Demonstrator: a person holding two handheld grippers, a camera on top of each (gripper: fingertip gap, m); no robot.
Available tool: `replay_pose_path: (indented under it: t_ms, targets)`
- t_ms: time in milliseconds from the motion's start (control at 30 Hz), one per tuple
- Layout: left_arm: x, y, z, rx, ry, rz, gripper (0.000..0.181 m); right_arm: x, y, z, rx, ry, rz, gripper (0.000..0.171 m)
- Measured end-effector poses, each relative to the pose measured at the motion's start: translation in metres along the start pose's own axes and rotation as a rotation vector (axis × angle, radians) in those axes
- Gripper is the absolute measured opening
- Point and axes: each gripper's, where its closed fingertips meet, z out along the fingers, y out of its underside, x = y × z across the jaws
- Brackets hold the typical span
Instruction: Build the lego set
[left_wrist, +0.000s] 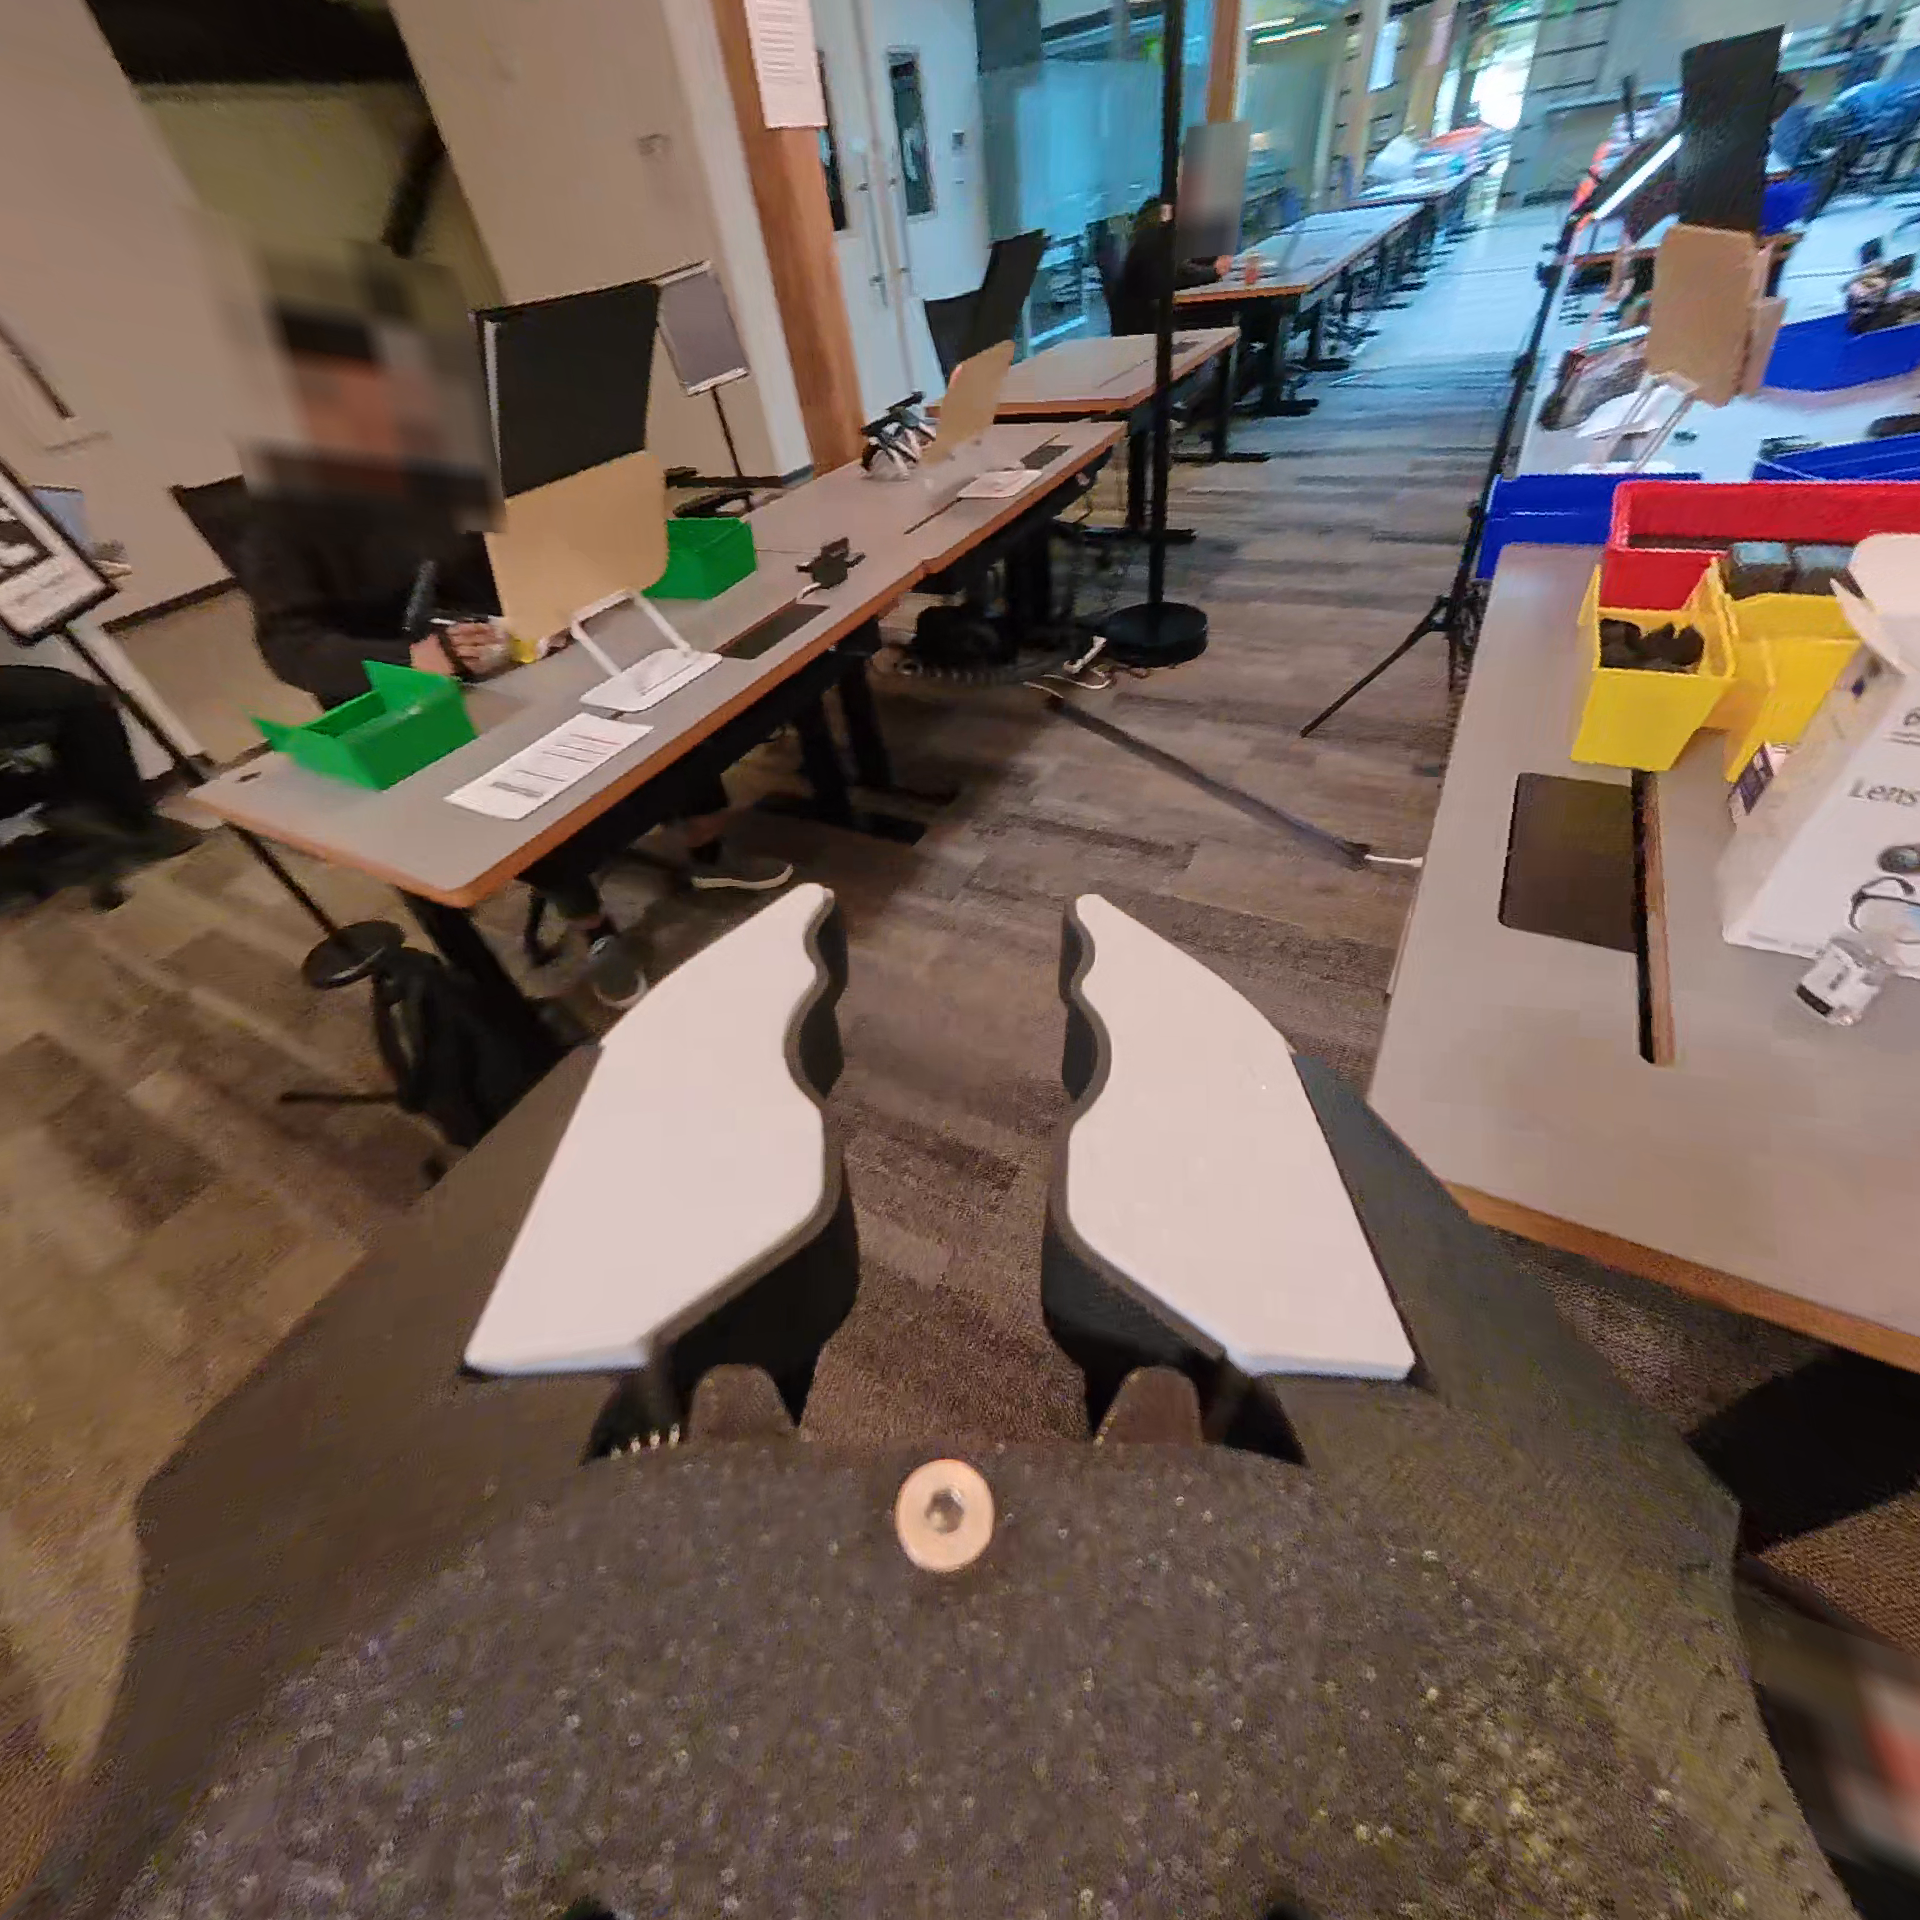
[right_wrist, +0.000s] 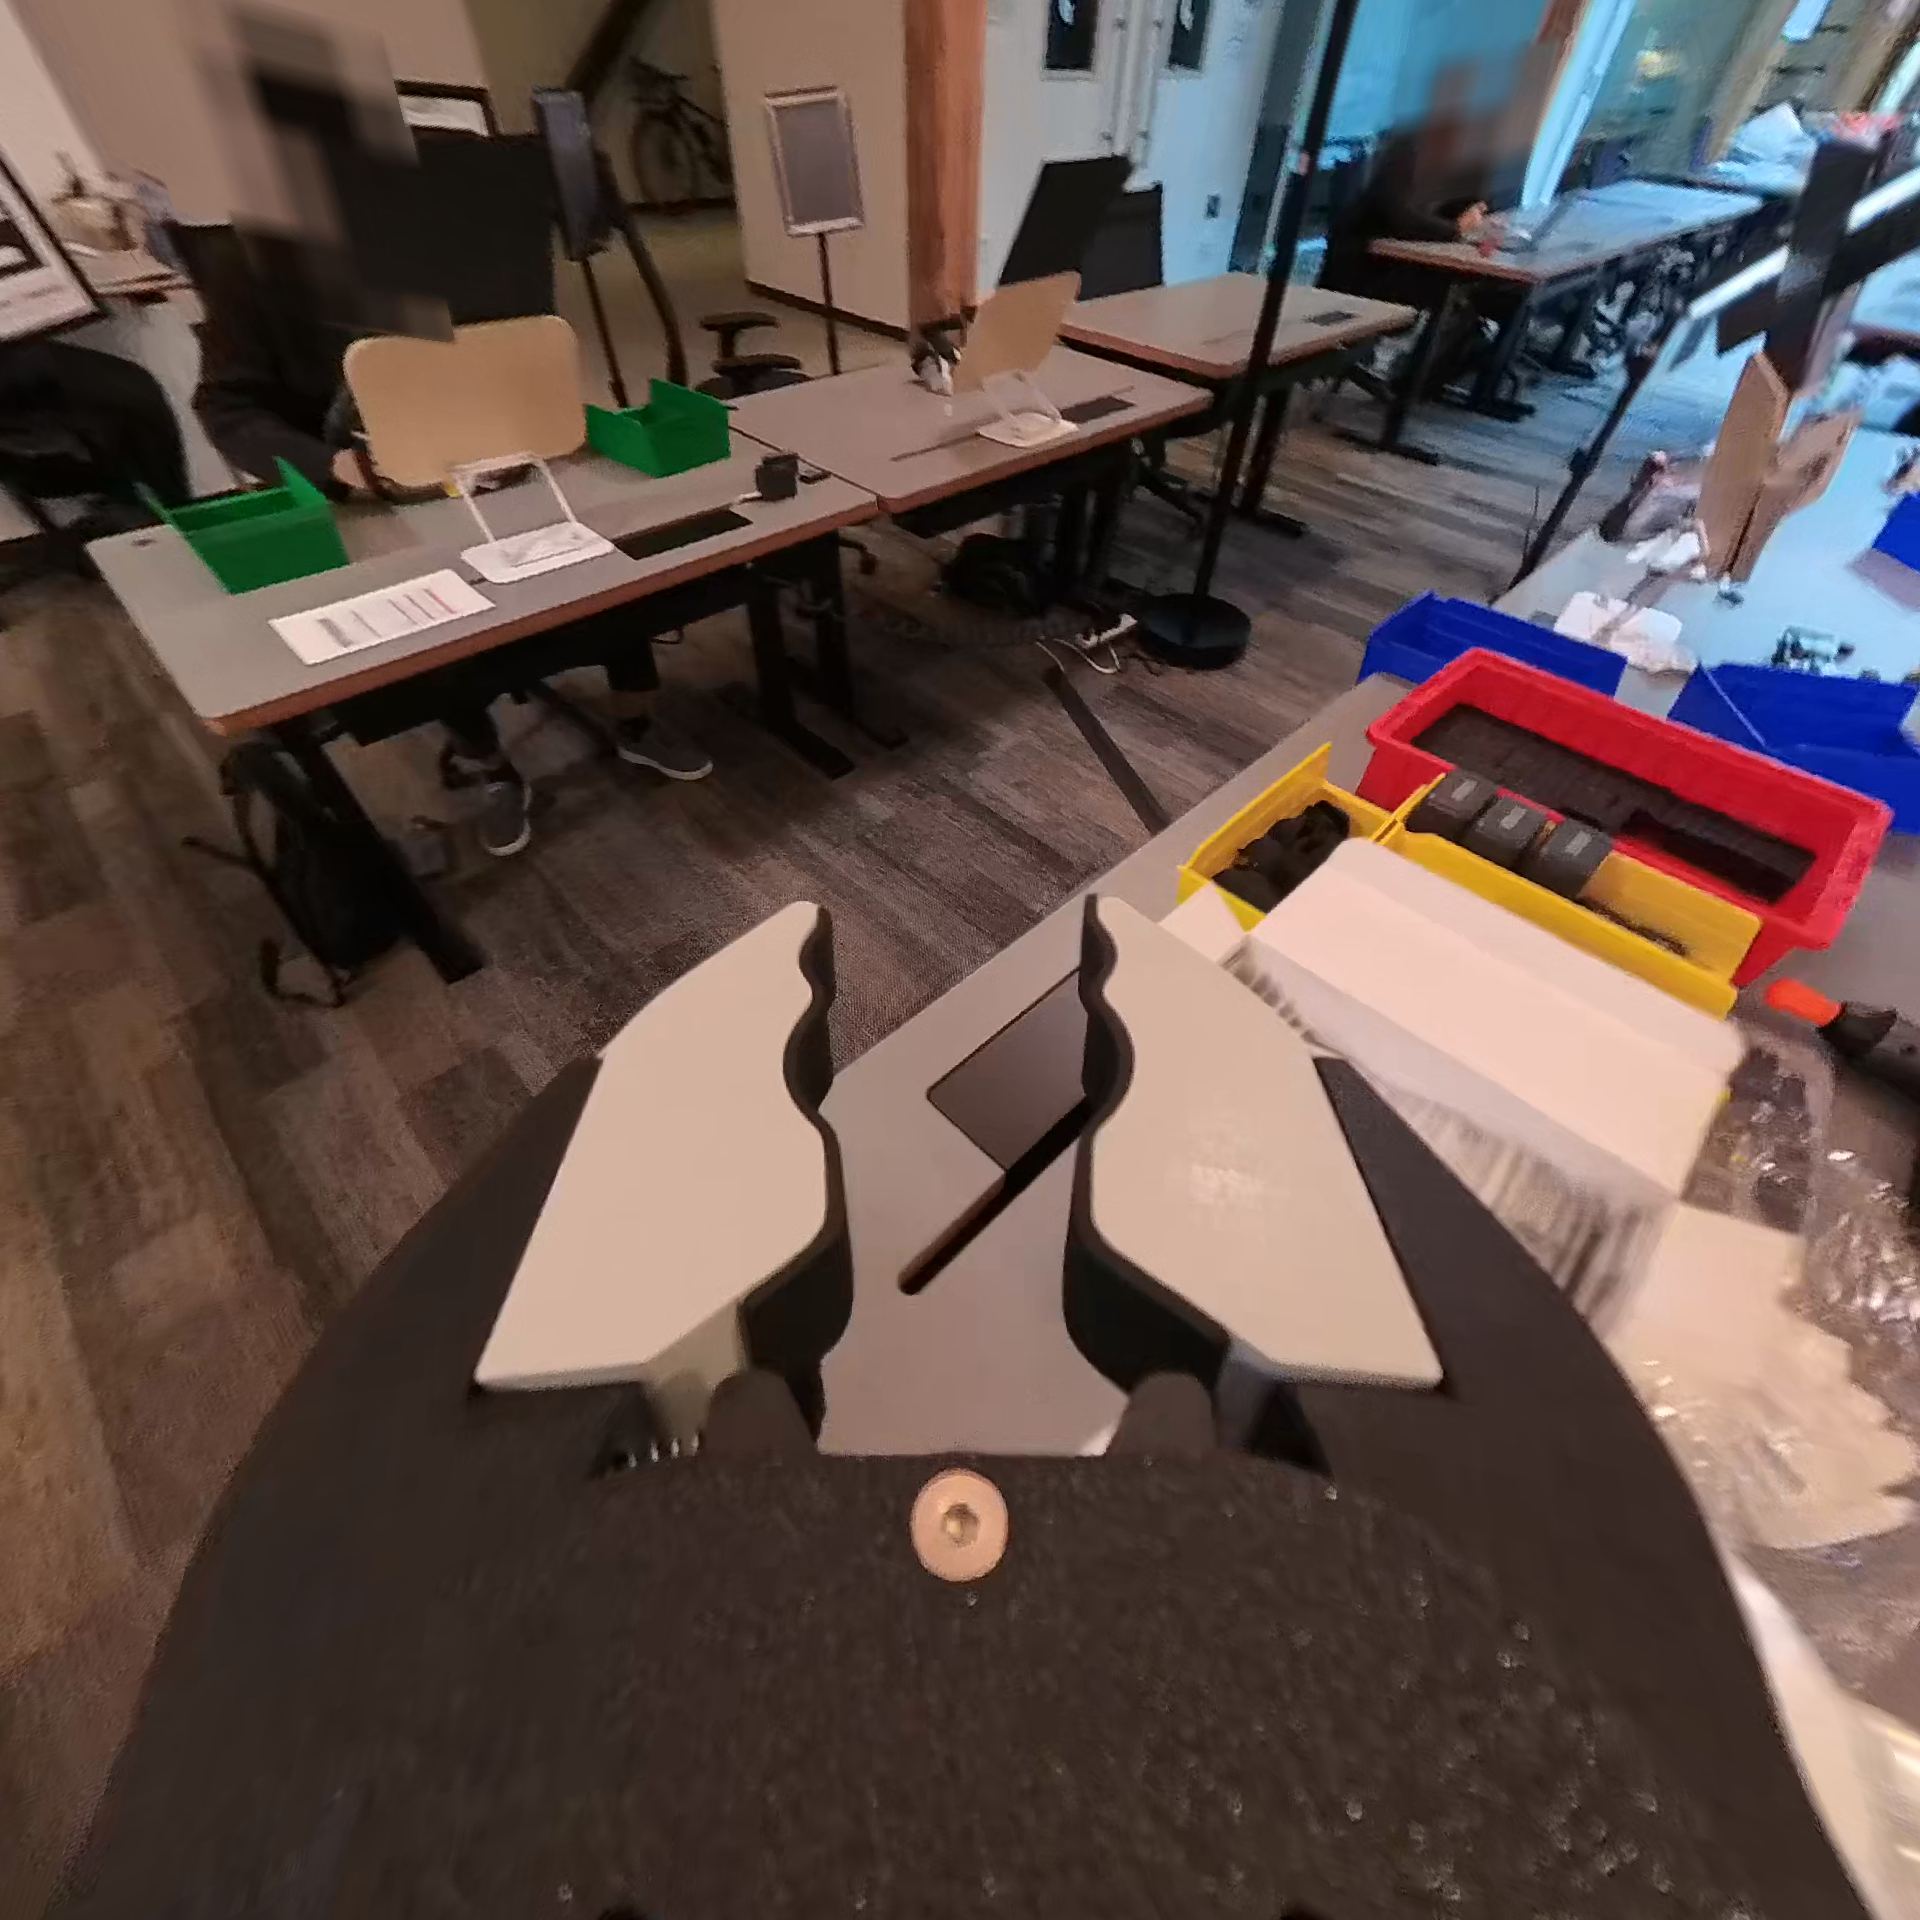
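Observation:
No lego set shows in either view. My left gripper (left_wrist: 948, 925) is open and empty, held above the carpet to the left of a grey table (left_wrist: 1538, 1101). My right gripper (right_wrist: 956, 935) is open and empty, held over the near left corner of the same grey table (right_wrist: 935, 1340), above a dark slot in its top. Both sets of fingers are pale grey with black wavy inner edges.
On the table stand yellow bins (right_wrist: 1475, 852), a red bin (right_wrist: 1631, 769), blue bins (right_wrist: 1486, 644), a white box (right_wrist: 1475, 1029) and clear plastic wrap (right_wrist: 1787, 1351). Across the carpet aisle a person sits at a long desk (left_wrist: 582, 769) with green bins (left_wrist: 374, 727). A black pole stand (left_wrist: 1158, 613) rises in the aisle. Some 50 cm of space lies between my two pairs of fingers.

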Motion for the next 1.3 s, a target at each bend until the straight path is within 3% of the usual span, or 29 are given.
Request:
replay_pose_path:
  t_ms: [100, 267, 400, 667, 867, 1033, 1167, 1300]
  targets:
    - [-0.023, 0.009, 0.071, -0.027, 0.070, -0.025, 0.040, -0.028, 0.023, 0.059, -0.028, 0.041, 0.051, 0.047]
    - [-0.055, 0.039, 0.203, -0.120, 0.196, -0.045, 0.038, -0.059, 0.059, 0.201, 0.034, 0.113, 0.093, 0.046]
    - [-0.065, 0.027, 0.320, -0.153, 0.336, -0.012, 0.038, -0.066, 0.089, 0.312, 0.013, 0.201, 0.140, 0.045]
    - [-0.032, -0.035, 0.588, -0.083, 0.640, 0.079, 0.038, -0.060, 0.060, 0.414, -0.017, 0.317, 0.284, 0.045]
    - [0.016, -0.066, 0.799, -0.022, 0.796, 0.106, 0.039, 0.001, 0.052, 0.527, -0.033, 0.528, 0.332, 0.045]
    - [0.055, -0.106, 0.990, -0.007, 0.874, 0.090, 0.039, 0.074, 0.005, 0.643, -0.059, 0.653, 0.289, 0.045]
    - [0.106, -0.151, 1.128, -0.020, 0.914, 0.115, 0.041, 0.138, -0.041, 0.717, -0.062, 0.714, 0.291, 0.045]
    - [0.170, -0.169, 1.269, -0.042, 0.939, 0.127, 0.042, 0.216, -0.041, 0.800, -0.061, 0.772, 0.315, 0.045]
